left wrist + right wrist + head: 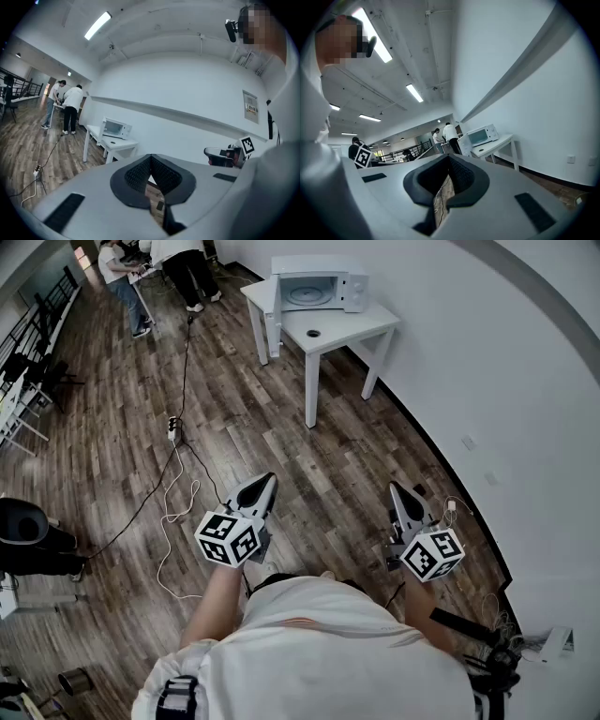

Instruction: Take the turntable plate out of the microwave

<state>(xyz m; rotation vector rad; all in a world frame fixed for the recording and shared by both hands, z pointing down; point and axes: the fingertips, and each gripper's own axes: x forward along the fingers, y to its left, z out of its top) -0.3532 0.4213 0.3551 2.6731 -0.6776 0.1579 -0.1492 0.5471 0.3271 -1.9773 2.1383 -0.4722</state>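
Observation:
A white microwave (319, 285) stands on a white table (361, 329) far ahead, by the wall. Its door (273, 317) hangs open to the left. In the cavity a pale round turntable plate (307, 294) shows. Both grippers are held low in front of the person, a long way short of the table. My left gripper (268, 481) is shut with nothing in it, and so is my right gripper (394, 488). The left gripper view has the microwave (116, 127) small beyond the shut left gripper (150, 158). In the right gripper view the microwave (480, 136) is just as distant past the right gripper (450, 159).
A small dark ring (312, 334) lies on the table in front of the microwave. Cables (173, 479) and a power strip (172, 426) run over the wood floor between me and the table. Two people (178, 263) stand at a bench at the far end. The white wall (487, 381) curves along the right.

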